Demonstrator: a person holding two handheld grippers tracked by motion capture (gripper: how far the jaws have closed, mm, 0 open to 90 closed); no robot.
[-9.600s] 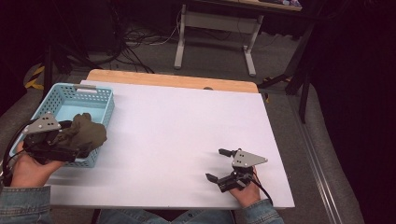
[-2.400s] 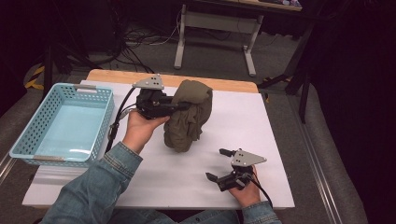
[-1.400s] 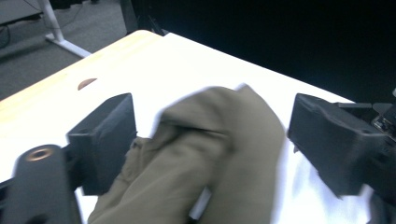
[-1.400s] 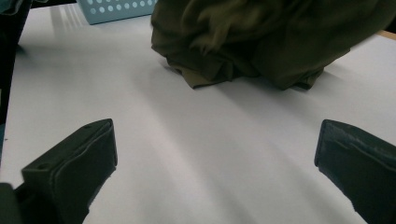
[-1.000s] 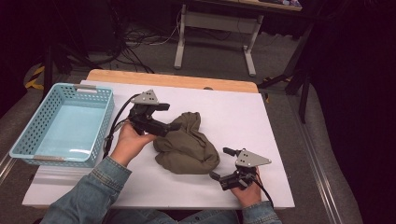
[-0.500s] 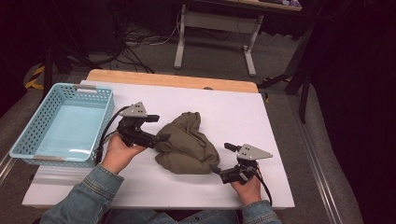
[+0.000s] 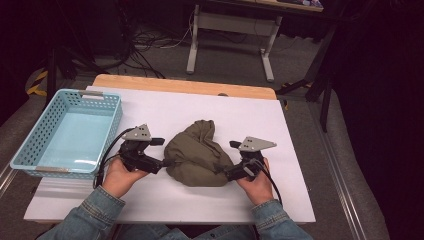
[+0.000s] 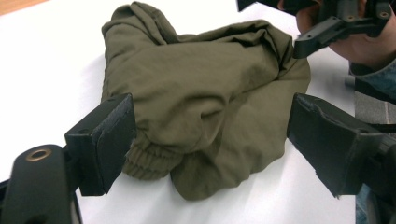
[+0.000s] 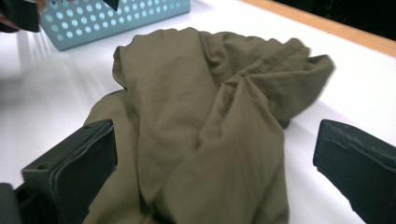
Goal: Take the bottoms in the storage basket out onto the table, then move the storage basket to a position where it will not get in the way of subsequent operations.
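Note:
A crumpled olive-green garment (image 7: 196, 154) lies in a heap on the middle of the white table (image 7: 300, 150). My left gripper (image 7: 161, 154) sits at its left edge, open, with the ribbed cuff and folds (image 8: 154, 161) between its wide jaws but not pinched. At the heap's right edge my right gripper (image 7: 229, 160) is open too, its jaws straddling the cloth (image 9: 205, 140) without pressing it. The right gripper (image 8: 336, 25) appears at the top right of the left gripper view.
A light blue perforated basket (image 7: 107, 127) stands empty at the table's left side, also at the top left of the right gripper view (image 9: 121, 16). A wooden strip (image 7: 185, 85) runs along the far edge. Desk legs and cables lie beyond on the floor.
The left gripper has sunk and drawn back to the garment's left edge. The right gripper has lifted and moved in against the heap's right side. The garment lies still.

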